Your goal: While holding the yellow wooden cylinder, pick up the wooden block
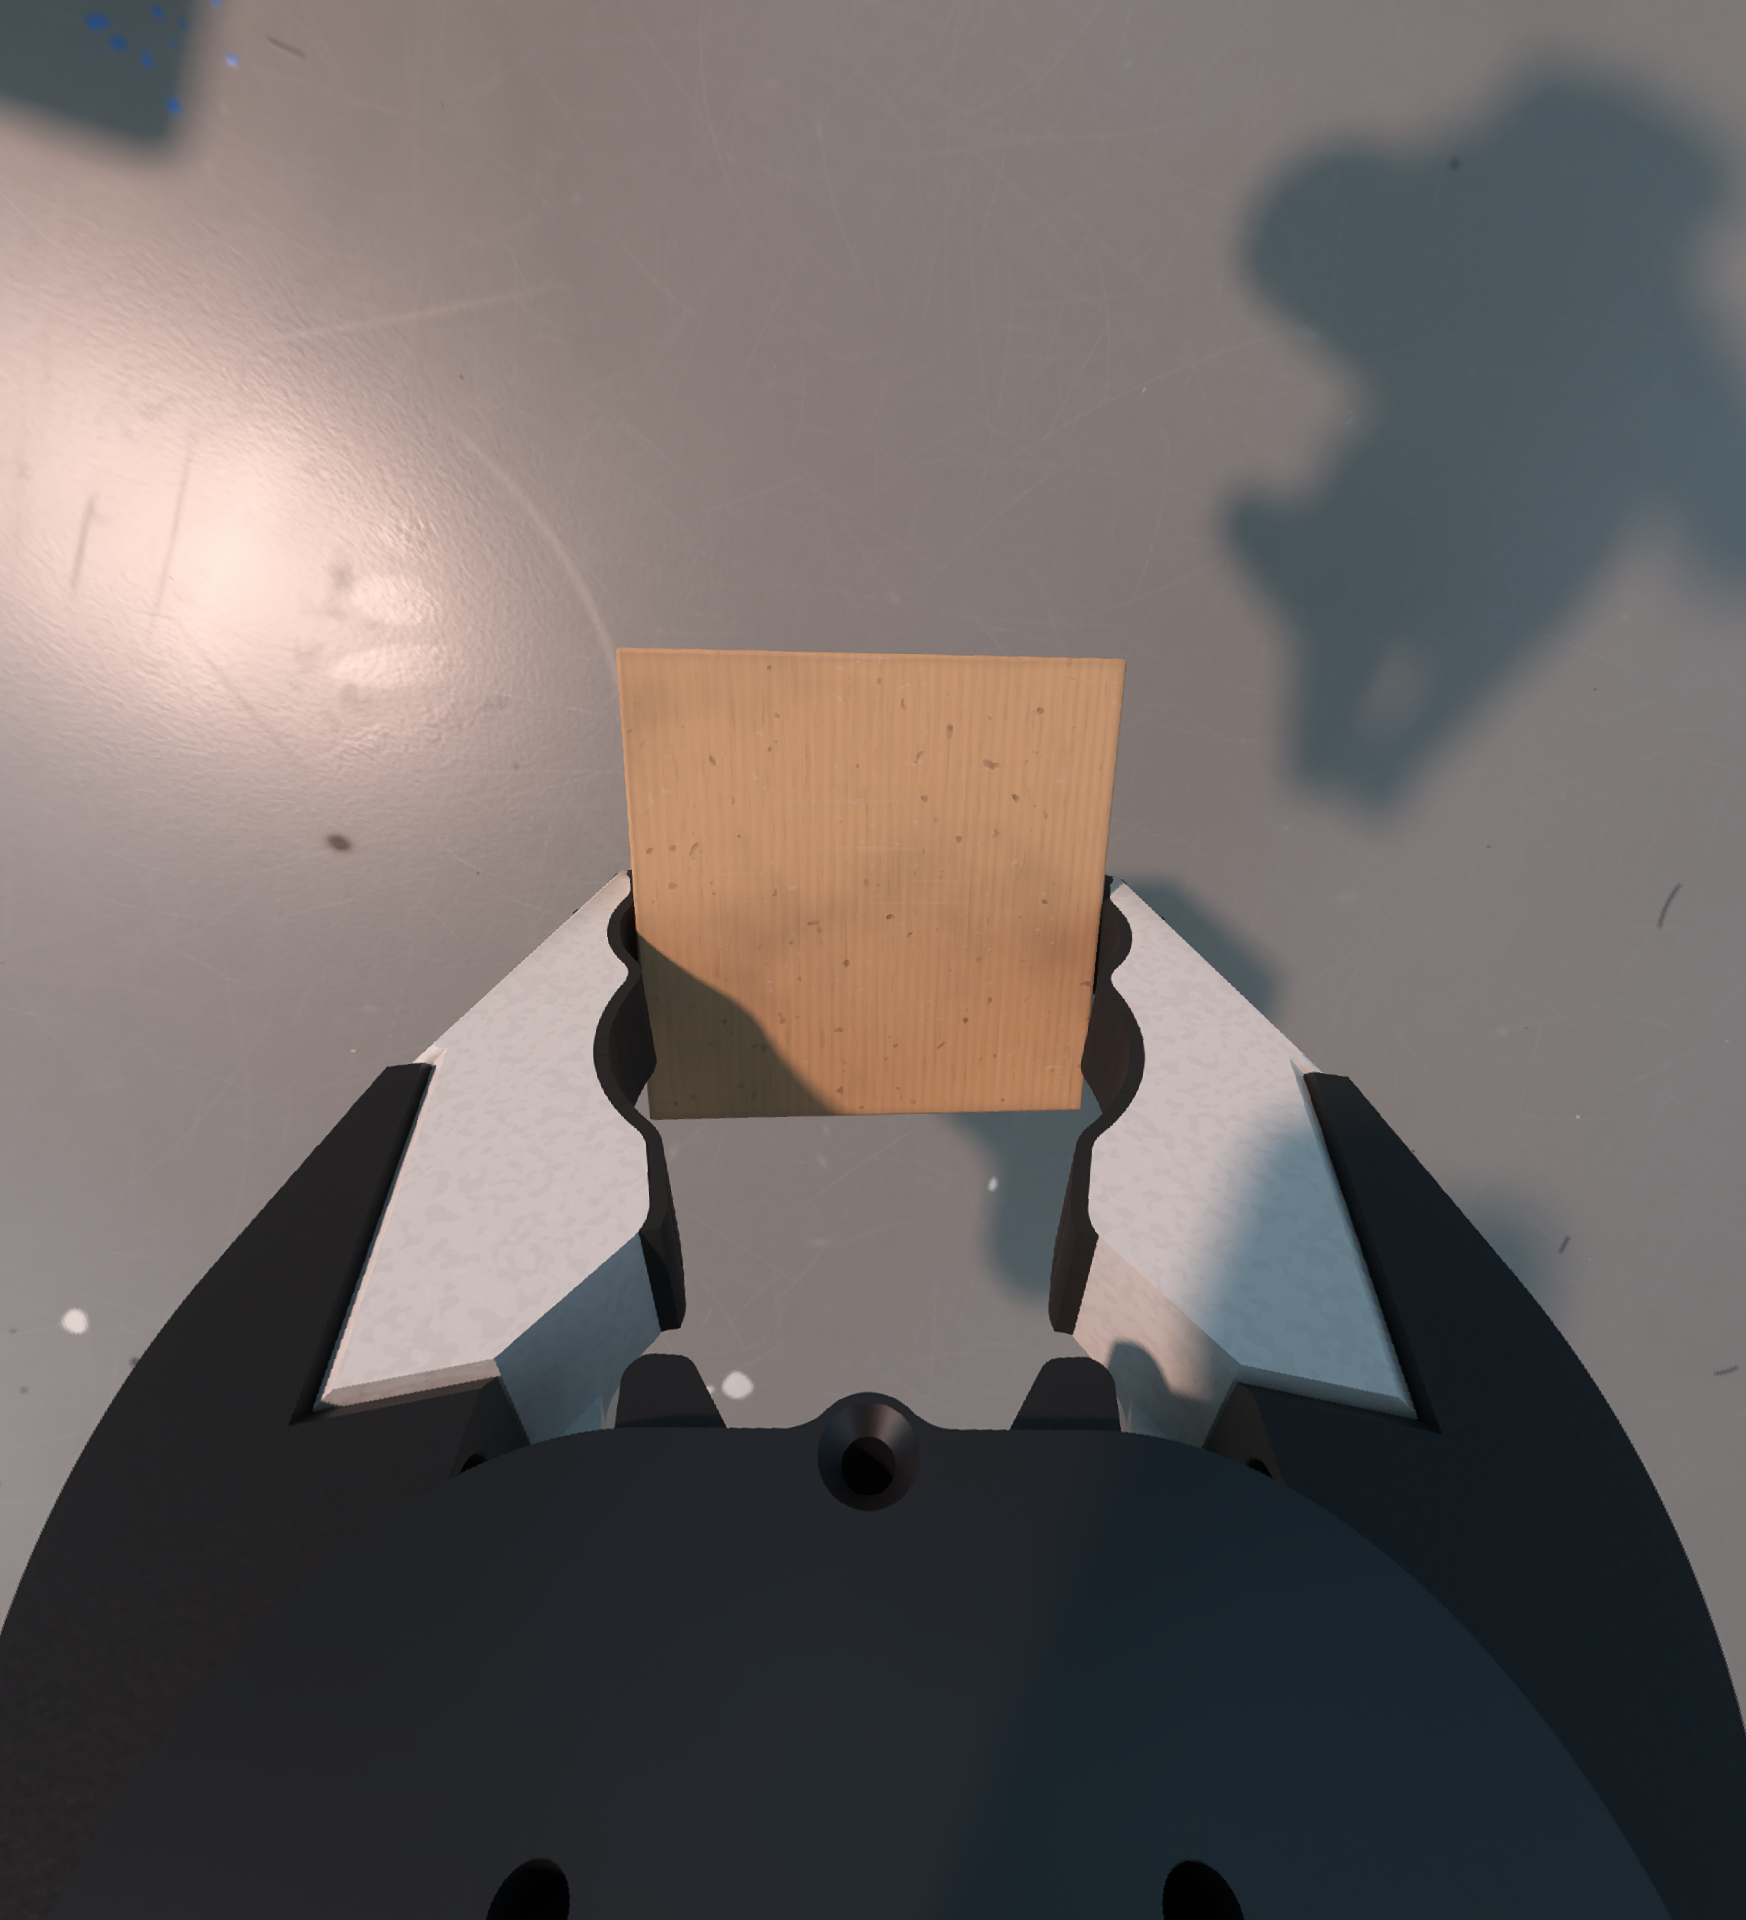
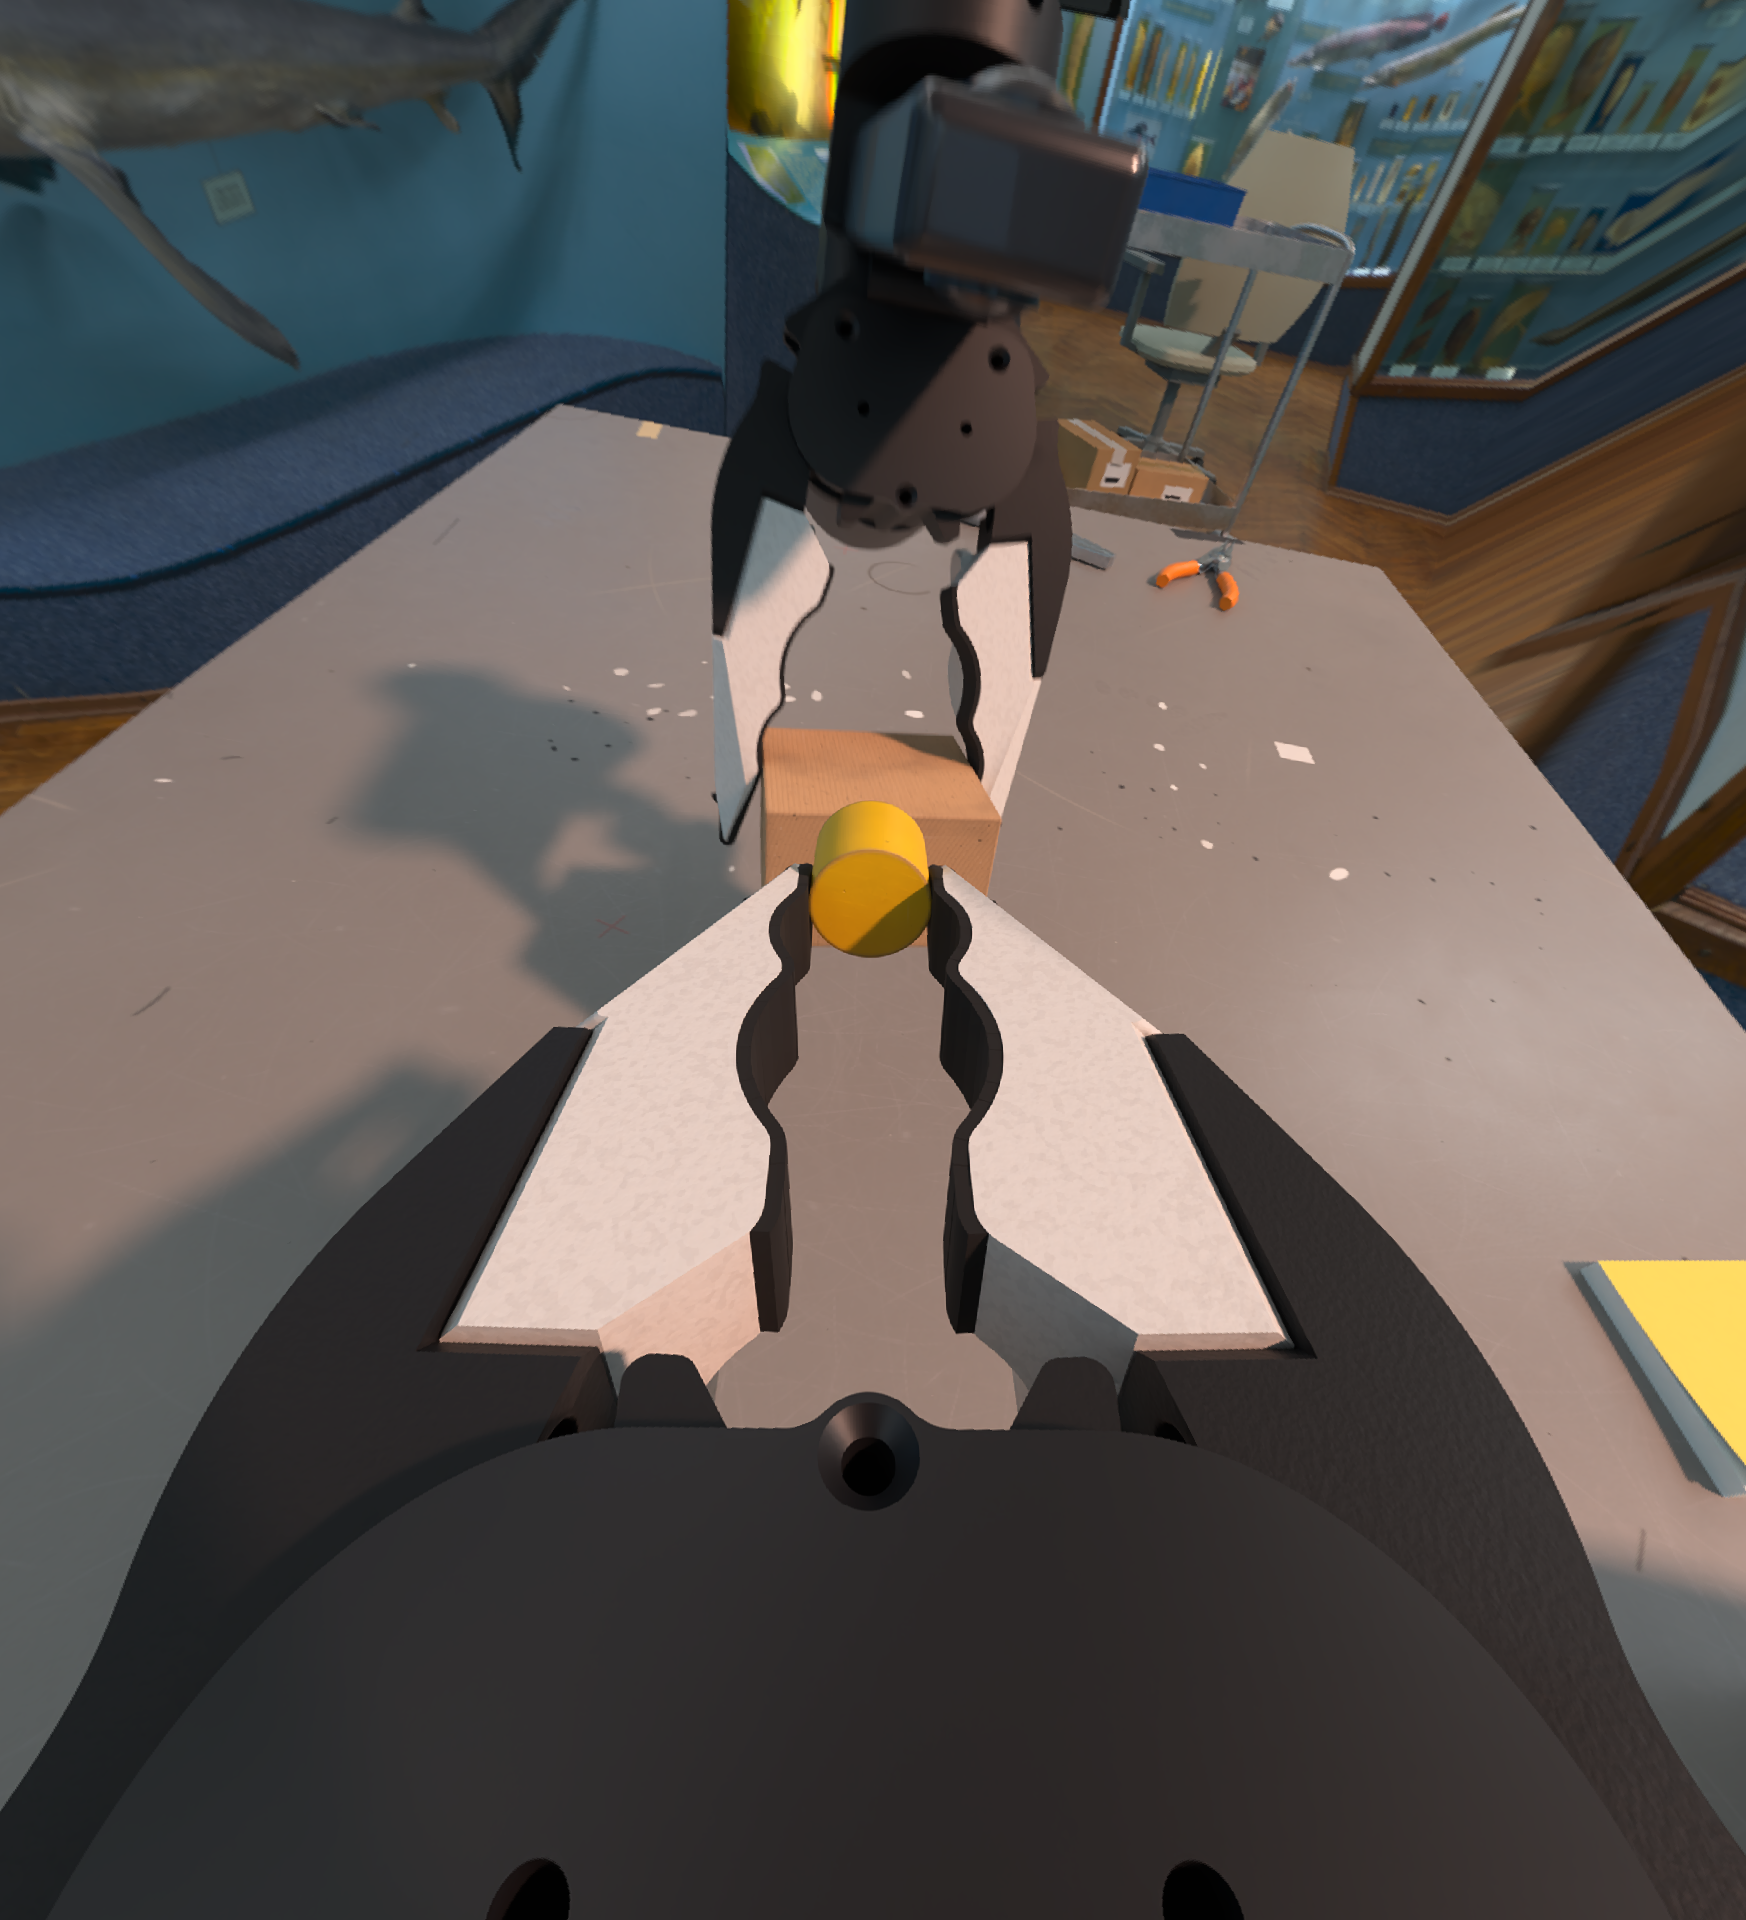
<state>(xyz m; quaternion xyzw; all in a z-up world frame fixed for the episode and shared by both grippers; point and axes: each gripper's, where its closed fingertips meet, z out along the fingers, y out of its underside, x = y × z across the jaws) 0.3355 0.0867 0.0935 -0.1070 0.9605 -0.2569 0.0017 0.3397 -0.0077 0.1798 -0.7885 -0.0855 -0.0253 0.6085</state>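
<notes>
Tan square wooden block [image 1: 869, 883] sits mid-worktop between the left gripper [image 1: 867, 904]'s fingers, seemingly touching both sides, so squeeze evenly and lift straight while the right gripper [image 2: 869, 904] clamps the short yellow wooden cylinder [image 2: 869, 890].

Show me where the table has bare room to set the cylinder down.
Bare grey table lies left of the right claw, and between it and the yellow-covered notebook. The centre is crowded: the yellow wooden cylinder sits just before the tan wooden block, which the left claw straddles. Orange-handled pliers occupy the far right.
</notes>
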